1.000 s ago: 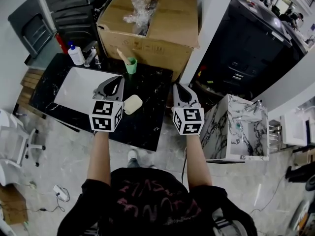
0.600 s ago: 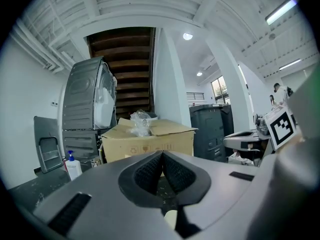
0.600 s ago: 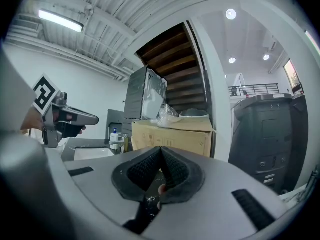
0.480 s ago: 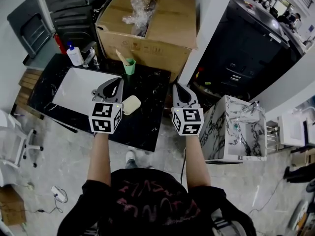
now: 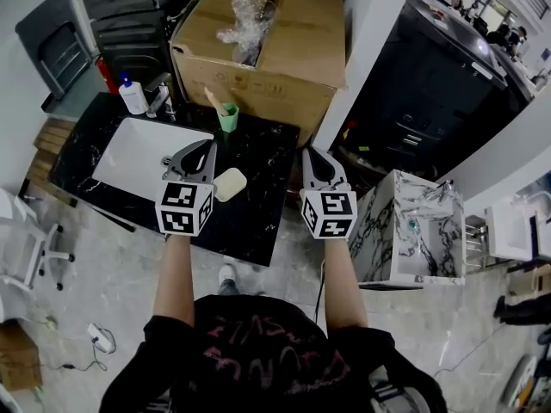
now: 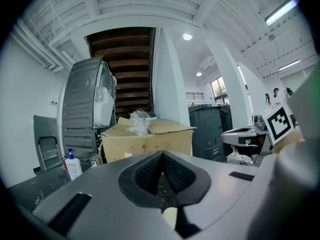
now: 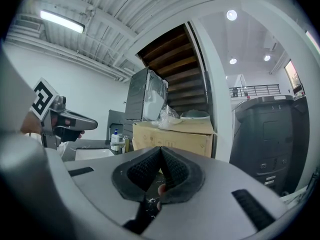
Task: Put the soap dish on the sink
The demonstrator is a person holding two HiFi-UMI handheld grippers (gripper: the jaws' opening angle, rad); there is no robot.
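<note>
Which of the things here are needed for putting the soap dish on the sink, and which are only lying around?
For the job: soap dish, sink, left gripper, right gripper, both shut and empty.
Lying about: green cup, pump bottle, cardboard box.

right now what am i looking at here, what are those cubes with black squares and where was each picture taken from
A person holds a two-jaw gripper in each hand; the marker cubes are part of those grippers. The wide picture comes from a camera on the person's head, looking down. The other two come from cameras riding on the left gripper and the right gripper, looking along their jaws. Both pairs of jaws are closed and hold nothing. The black counter has a white sink set in it; on it sit a cream soap dish, a green cup and a pump bottle.
</note>
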